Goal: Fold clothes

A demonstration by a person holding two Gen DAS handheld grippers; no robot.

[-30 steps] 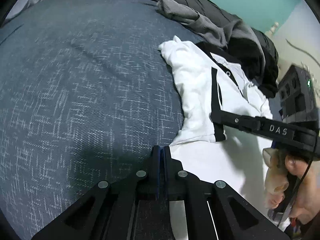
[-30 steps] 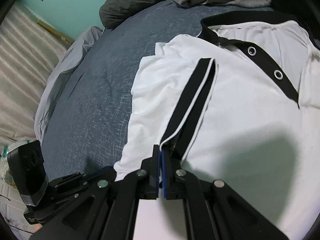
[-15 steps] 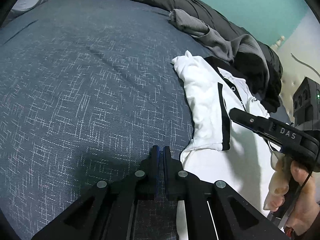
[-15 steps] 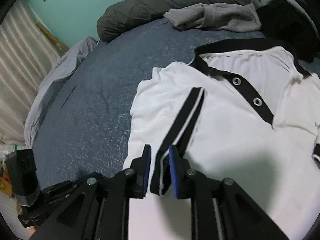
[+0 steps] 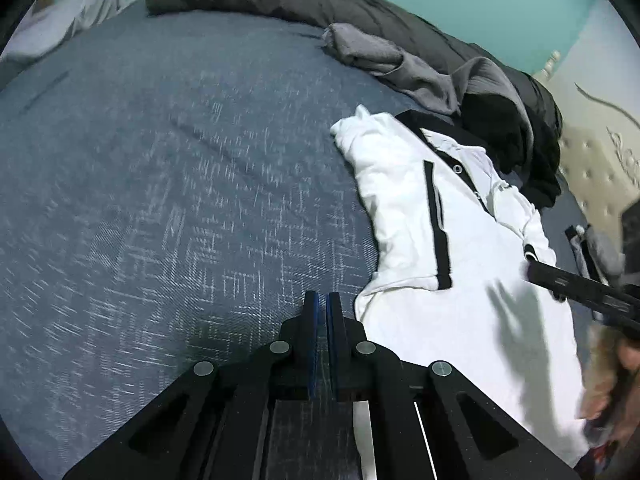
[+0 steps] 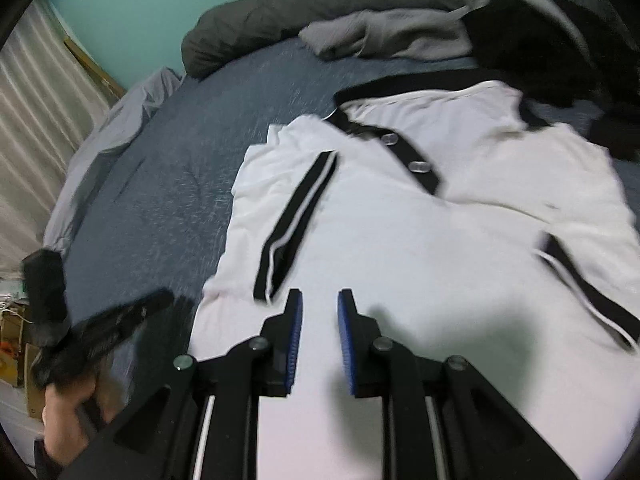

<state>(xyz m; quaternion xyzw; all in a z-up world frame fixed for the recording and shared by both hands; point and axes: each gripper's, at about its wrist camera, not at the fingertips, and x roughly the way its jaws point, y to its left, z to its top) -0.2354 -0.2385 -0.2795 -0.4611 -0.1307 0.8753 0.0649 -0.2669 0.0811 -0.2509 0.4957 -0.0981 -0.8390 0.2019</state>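
The bed point(image 5: 168, 184) fills the room's middle, a dark blue cover with pale flecks, and a heap of grey and black garments point(image 6: 400, 36) is pushed against the far end by the teal wall. On the near right part of the cover lies the white shirt point(image 6: 420, 248), front up, black placket and two snaps showing.

Its collar point(image 6: 404, 84) points away toward that heap, its hem runs back under the cameras, so the long axis goes straight from the person to the far end of the bed. The left sleeve point(image 6: 292, 216), black-striped at the cuff, lies folded in over the chest, roughly along that axis. The other sleeve point(image 6: 584, 280) is spread out to the right.

The right claw point(image 6: 319, 332) hovers just behind the folded cuff, fingers apart, nothing between them. The left claw point(image 5: 321, 320) sits off the shirt's left edge over bare cover, fingers nearly together with only a sliver of gap, holding nothing.

My guess is the right sleeve wants the same treatment. To do it well, pinch at the striped cuff, lift only enough to clear the cloth, carry it across so it lies parallel to the other sleeve, and keep the body panel flat so no wrinkle gets trapped.
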